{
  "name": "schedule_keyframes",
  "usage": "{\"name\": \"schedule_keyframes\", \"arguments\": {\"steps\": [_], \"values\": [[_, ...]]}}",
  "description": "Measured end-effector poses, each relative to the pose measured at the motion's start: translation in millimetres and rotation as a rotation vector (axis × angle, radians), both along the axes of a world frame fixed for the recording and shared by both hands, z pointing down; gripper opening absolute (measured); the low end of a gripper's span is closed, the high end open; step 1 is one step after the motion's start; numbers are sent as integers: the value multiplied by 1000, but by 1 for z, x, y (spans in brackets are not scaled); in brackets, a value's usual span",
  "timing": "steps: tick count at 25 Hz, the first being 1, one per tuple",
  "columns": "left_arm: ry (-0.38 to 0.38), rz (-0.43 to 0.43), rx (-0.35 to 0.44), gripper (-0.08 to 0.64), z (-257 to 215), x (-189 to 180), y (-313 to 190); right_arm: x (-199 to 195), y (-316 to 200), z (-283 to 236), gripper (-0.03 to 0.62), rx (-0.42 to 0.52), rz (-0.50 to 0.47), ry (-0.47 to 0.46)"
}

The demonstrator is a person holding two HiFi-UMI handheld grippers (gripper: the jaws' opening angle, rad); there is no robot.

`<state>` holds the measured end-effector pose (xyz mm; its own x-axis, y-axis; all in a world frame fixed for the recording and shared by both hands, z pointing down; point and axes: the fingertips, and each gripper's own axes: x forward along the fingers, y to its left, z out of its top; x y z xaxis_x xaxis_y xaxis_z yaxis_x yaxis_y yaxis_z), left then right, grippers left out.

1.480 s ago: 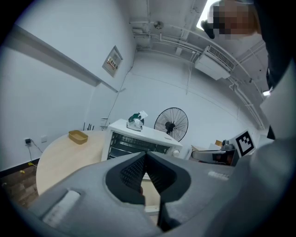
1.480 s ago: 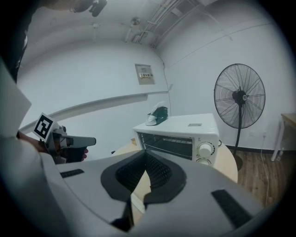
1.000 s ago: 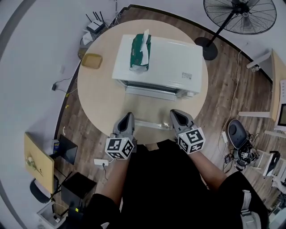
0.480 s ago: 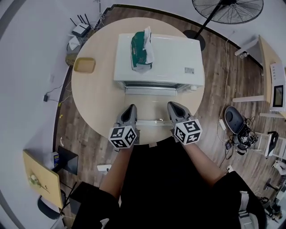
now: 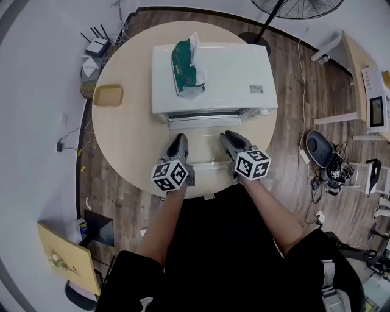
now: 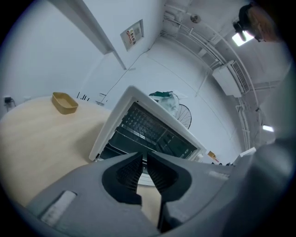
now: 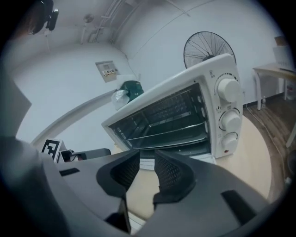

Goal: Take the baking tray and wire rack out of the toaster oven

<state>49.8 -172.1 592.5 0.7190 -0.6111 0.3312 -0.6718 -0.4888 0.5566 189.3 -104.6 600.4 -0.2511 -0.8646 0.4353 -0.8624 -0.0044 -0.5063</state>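
The white toaster oven (image 5: 213, 76) stands on the round table (image 5: 128, 140) with its door (image 5: 204, 163) folded down toward me. Inside, the wire rack (image 7: 169, 109) sits above the baking tray (image 7: 173, 135); both also show in the left gripper view, the rack (image 6: 150, 127) over the tray (image 6: 121, 144). My left gripper (image 5: 178, 140) hovers over the door's left side, shut with nothing in it (image 6: 144, 157). My right gripper (image 5: 226, 136) is over the door's right side. Its jaws have just been opening and nothing is between them (image 7: 147, 159).
A green tissue pack (image 5: 186, 67) lies on the oven's top. A small yellow dish (image 5: 108, 95) sits at the table's left edge. Three control knobs (image 7: 229, 104) are on the oven's right front. A standing fan (image 5: 298, 6) is on the floor beyond the table.
Both grippers have moved closer to the oven's open front and sunk toward the door. The right gripper's jaws have parted; the left's stay together.
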Motion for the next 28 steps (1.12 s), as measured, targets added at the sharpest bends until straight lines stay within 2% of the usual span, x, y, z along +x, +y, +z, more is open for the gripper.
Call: {"name": "schedule_keyframes", "arguments": {"steps": [2, 4, 5, 7, 10, 15, 21, 28], "values": [[40, -4, -34, 32, 7, 3, -6, 3, -4, 7, 102, -1, 46, -51], [88, -19, -69, 129, 14, 5, -14, 8, -8, 15, 126, -4, 109, -134], [110, -33, -89, 148, 18, 7, -18, 11, -11, 20, 132, -6, 138, -174], [148, -72, -131, 158, 27, 8, -25, 17, -15, 29, 135, -9, 181, -222], [189, -120, -201, 172, 45, 11, -35, 24, -23, 40, 135, -17, 210, -235], [188, -157, -293, 184, 74, 14, -49, 35, -40, 58, 135, -36, 247, -285], [273, -201, -387, 195, 84, 30, -66, 48, -60, 80, 135, -59, 288, -324], [311, -207, -409, 208, 97, 48, -80, 63, -83, 92, 137, -47, 359, -429]]}}
